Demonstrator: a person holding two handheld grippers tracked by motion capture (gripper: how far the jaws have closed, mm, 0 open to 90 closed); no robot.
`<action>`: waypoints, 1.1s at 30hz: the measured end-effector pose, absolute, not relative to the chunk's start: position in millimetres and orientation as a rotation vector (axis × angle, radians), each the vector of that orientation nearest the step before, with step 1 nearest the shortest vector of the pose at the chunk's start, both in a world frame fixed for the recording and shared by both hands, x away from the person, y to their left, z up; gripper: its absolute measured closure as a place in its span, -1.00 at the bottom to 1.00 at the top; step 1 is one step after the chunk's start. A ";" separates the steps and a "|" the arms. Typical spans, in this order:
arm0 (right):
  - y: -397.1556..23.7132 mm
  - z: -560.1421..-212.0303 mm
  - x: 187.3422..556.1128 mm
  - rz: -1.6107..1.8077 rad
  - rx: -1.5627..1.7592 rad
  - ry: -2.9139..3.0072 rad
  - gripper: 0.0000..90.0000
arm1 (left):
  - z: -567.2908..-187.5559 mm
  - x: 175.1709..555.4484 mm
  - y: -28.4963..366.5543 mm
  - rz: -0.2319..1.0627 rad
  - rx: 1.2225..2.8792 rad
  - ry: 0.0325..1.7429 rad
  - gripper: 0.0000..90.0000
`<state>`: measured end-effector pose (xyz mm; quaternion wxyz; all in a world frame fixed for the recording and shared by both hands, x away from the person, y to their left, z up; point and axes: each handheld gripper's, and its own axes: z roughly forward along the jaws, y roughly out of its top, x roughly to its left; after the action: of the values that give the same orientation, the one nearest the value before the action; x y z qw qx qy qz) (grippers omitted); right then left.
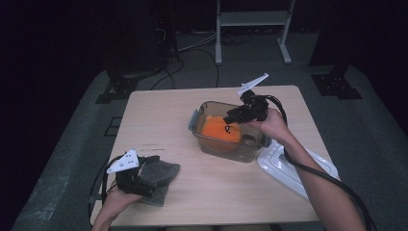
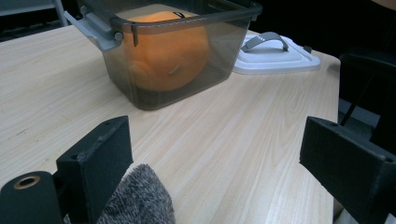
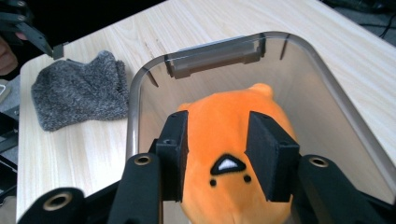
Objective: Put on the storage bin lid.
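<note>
A: Where is the orange plush toy (image 3: 238, 140)?

B: Inside the clear plastic box (image 1: 250, 149), about mid-table, a little to the right. The right gripper (image 3: 218, 156) reaches down into the box, and its two black pads sit against either side of the toy, pressed on it.

A: And the lid?

B: The white lid (image 2: 275, 56) with the grey handle lies flat on the table (image 1: 159, 115), just right of the box near the right edge.

A: What about the left gripper (image 2: 215, 163)?

B: It is low at the near left corner with its jaws spread wide, nothing between them. A grey knitted cloth (image 1: 161, 175) lies there on the table, one fold close by its left pad; whether it touches, I cannot tell.
</note>
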<state>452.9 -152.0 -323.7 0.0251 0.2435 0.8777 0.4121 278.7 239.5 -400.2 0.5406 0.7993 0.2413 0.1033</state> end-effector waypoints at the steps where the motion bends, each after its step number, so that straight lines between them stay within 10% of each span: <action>1: -155.8 -322.5 451.0 1.283 0.756 2.705 0.24 | -400.2 278.7 239.2 0.246 1.900 0.572 -0.81; 33: -284.2 -334.1 385.1 1.355 0.907 2.538 -0.14 | -402.7 278.4 237.1 0.254 1.909 0.578 -0.82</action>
<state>385.1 -284.2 -334.1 0.0625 0.3002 0.8397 0.4482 278.4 237.1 -402.7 0.5356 0.8018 0.2427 0.1066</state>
